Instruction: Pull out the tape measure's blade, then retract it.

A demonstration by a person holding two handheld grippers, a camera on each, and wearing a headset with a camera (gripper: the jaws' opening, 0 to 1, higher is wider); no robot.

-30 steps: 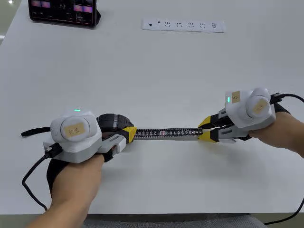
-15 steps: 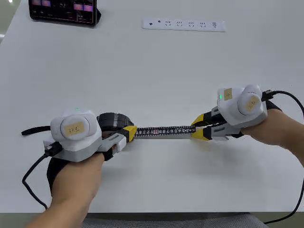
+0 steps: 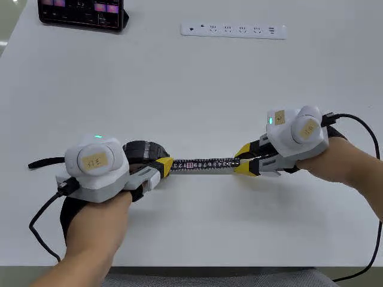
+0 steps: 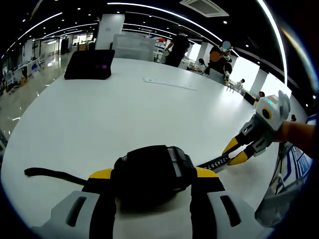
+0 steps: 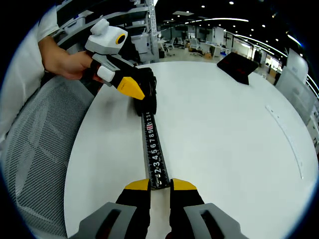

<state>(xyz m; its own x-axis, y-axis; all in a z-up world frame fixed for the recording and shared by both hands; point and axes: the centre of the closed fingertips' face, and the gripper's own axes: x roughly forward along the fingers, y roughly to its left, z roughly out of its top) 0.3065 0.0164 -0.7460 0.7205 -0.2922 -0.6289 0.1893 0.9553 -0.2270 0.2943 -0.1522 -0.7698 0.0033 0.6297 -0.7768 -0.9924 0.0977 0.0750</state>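
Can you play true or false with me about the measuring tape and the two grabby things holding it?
1. The left gripper has its fingers shut on the black tape measure case. True.
2. The blade is tucked all the way inside the case. False: a stretch of it, with numbers showing, runs from the case across to the right gripper.
3. The right gripper pinches the blade's free end. True.
4. The power strip lies between the two grippers. False: it lies at the far side of the table, well beyond both of them.
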